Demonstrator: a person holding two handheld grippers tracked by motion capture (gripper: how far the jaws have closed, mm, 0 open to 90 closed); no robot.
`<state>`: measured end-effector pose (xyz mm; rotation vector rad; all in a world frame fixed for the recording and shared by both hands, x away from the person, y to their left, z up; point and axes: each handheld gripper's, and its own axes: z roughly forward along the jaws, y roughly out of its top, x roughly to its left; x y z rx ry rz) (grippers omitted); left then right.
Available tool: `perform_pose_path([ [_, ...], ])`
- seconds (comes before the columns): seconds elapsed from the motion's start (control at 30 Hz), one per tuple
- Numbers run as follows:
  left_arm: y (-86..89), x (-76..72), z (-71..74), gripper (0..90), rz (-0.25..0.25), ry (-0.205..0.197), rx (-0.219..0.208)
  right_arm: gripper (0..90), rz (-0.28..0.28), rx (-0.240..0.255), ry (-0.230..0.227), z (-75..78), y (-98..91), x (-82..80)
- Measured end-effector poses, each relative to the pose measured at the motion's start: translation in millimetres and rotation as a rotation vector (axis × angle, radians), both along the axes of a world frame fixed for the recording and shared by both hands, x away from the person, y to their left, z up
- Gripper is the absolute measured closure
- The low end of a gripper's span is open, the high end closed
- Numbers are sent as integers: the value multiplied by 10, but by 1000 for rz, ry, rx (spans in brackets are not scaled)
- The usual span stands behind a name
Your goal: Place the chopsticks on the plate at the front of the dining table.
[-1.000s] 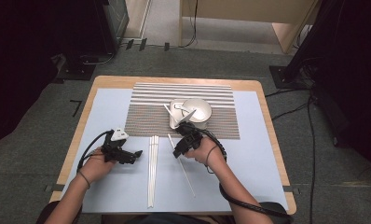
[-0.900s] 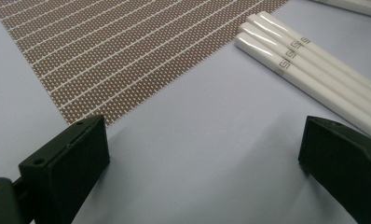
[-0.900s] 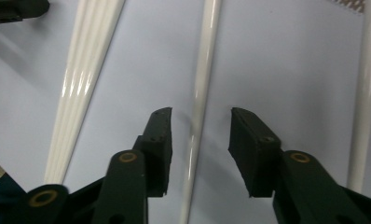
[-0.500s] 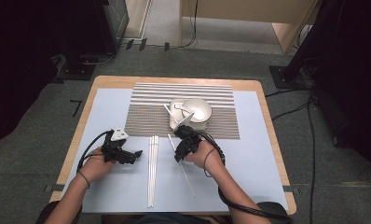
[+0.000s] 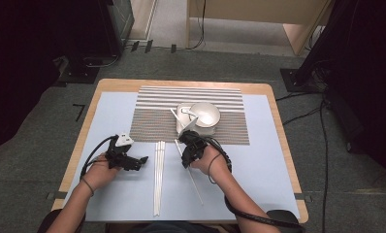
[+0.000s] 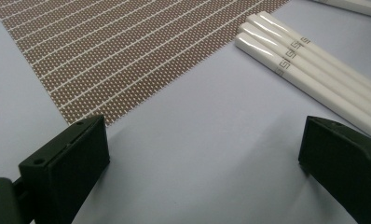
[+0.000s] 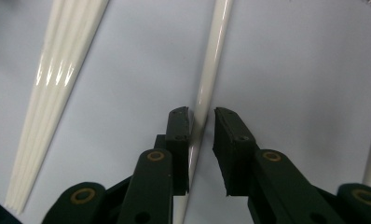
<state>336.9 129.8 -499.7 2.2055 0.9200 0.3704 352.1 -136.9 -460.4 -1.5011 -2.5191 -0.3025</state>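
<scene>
White chopstick (image 7: 211,70) between narrowed jaws

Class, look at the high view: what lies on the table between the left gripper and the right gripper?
In the high view, a bundle of white chopsticks lies lengthwise on the blue mat between the left gripper and the right gripper, whose jaws have just been closing around a single chopstick.

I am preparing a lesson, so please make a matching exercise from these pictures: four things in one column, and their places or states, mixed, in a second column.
1. left tongs
2. right tongs
3. bundle of chopsticks
4. bowl

A. on the striped mat
B. jaws wide apart, nothing between
C. on the blue cloth, between both tongs
D. single chopstick between the jaws

Pairs: 1-B, 2-D, 3-C, 4-A. The right tongs' jaws have just been closing.
</scene>
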Motion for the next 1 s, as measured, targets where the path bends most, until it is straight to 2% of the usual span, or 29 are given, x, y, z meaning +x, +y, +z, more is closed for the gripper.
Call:
perform_pose_path([
  [0.17, 0, 0, 0, 10, 0, 0, 0, 804, 5, -30, -21, 2, 23, -17],
  [0.3, -1, 0, 0, 10, 0, 0, 0, 813, 1, -29, -28, -1, 16, -28],
  [0.6, -1, 0, 0, 11, 0, 0, 0, 836, 39, -67, -67, 6, 62, -65],
  [0.83, 0, 0, 0, 10, 0, 0, 0, 850, 40, -28, -42, -4, 5, -25],
  [0.9, 0, 0, 0, 10, 0, 0, 0, 852, 40, -17, -51, -7, -8, -35],
  [1.0, 0, 0, 0, 10, 0, 0, 0, 854, 27, 15, -41, -12, -54, -31],
])
